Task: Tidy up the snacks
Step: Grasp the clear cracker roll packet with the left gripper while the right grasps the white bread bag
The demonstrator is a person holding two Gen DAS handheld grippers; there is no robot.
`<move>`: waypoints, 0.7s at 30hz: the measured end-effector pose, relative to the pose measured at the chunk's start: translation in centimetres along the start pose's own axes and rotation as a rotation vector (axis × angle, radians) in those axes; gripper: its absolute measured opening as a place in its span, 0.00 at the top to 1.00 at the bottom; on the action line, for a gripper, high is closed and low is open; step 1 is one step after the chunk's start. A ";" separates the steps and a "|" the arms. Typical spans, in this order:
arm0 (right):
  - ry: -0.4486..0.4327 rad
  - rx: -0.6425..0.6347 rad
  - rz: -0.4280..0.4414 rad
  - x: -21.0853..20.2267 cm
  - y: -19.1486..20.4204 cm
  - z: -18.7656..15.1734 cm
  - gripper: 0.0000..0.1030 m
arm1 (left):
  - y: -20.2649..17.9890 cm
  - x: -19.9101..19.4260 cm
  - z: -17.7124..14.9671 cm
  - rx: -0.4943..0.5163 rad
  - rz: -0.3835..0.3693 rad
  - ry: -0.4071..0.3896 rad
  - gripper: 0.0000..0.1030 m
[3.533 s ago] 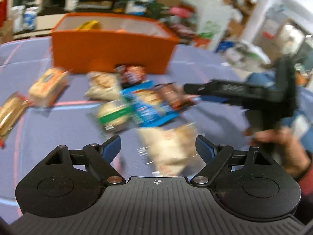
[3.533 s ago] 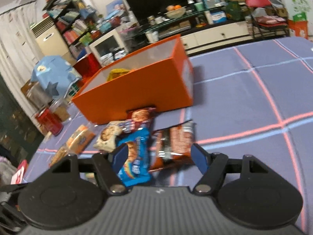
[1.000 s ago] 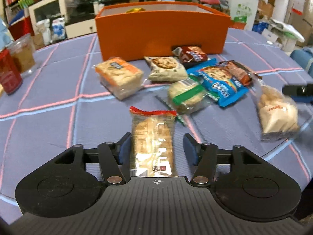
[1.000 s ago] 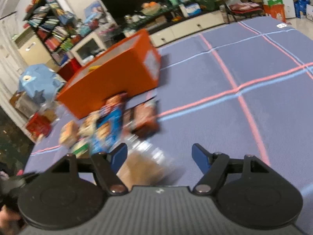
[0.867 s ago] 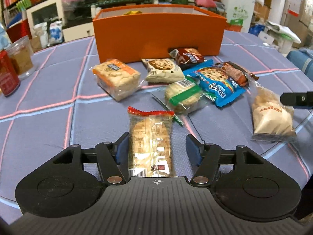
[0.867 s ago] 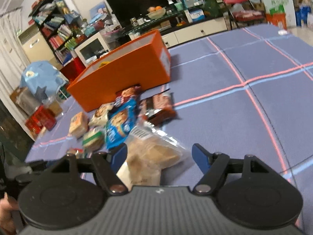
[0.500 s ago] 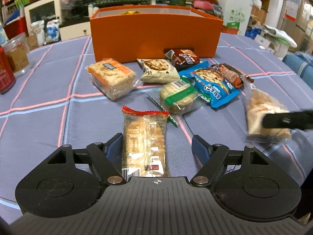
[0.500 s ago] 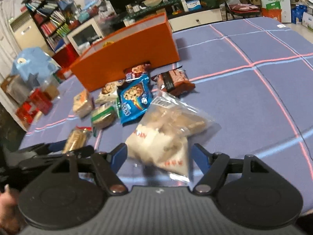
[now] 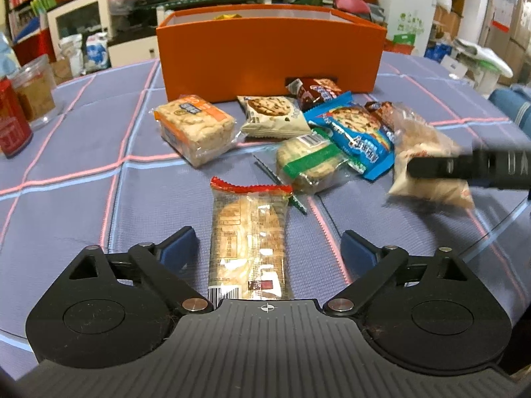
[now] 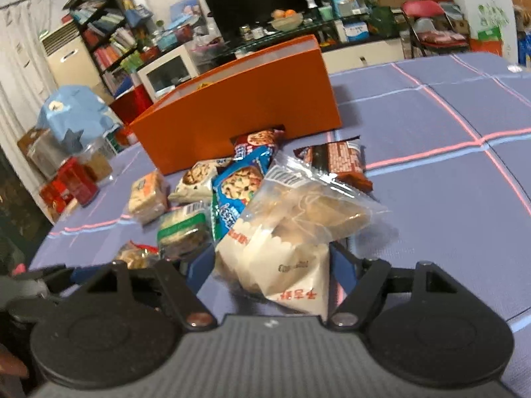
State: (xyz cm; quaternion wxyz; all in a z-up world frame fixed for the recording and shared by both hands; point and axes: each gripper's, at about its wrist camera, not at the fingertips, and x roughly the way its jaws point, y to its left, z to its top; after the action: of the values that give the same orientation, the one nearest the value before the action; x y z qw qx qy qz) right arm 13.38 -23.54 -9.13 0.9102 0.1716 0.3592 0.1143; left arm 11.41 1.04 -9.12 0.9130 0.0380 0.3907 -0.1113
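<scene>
While opening, left gripper astride cracker packet.

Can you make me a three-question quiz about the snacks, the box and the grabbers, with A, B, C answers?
1. Where is the red-edged cracker pack?
A. inside the box
B. between the left gripper's jaws
C. on the floor

2. What colour is the box?
A. orange
B. green
C. white

3. What lies between the right gripper's jaws?
A. a spoon
B. nothing
C. the clear bag of pastries

Answers: B, the pack lies on the table between opening jaws that do not touch it; A, its walls are orange; C, the bag fills that gap.
</scene>
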 end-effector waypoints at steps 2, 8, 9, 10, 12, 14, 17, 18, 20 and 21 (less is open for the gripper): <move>0.020 0.090 -0.008 0.5 -0.3 0.9 0.26 | -0.1 0.2 -0.1 0.003 0.006 0.000 0.24; 0.001 -0.015 -0.044 2.3 0.5 1.9 0.27 | 0.2 0.4 -0.1 -0.002 0.012 -0.001 0.20; 0.006 -0.073 -0.061 2.5 0.9 1.7 0.28 | 0.2 0.4 -0.1 -0.002 0.013 -0.002 0.20; 0.013 -0.126 -0.076 2.5 1.3 1.5 0.29 | 0.3 0.3 -0.1 -0.003 0.014 -0.002 0.20; 0.026 -0.201 -0.107 2.2 1.8 1.0 0.30 | 0.3 0.2 -0.1 -0.005 0.016 0.000 0.20; 0.029 -0.270 -0.136 1.5 1.7 0.2 0.30 | 0.4 0.0 -0.4 -0.007 0.018 0.004 0.20; 0.033 -0.319 -0.167 0.7 1.3 -0.6 0.29 | 0.6 -0.5 -0.7 -0.015 0.018 0.011 0.20; 0.036 -0.316 -0.167 0.5 1.2 -0.6 0.29 | 0.6 -0.5 -0.6 -0.017 0.018 0.011 0.20; 0.045 -0.288 -0.163 0.5 0.9 -0.1 0.29 | 0.8 -0.2 -0.4 -0.037 0.034 0.010 0.20; 0.046 -0.273 -0.155 0.6 0.9 0.1 0.28 | 0.8 -0.1 -0.3 -0.038 0.045 0.012 0.20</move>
State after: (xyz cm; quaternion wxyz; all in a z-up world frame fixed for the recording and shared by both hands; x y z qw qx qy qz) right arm 13.86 -22.53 -9.07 0.9227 0.0156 0.3732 0.0955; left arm 11.31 1.87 -9.23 0.9135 0.0302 0.3972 -0.0833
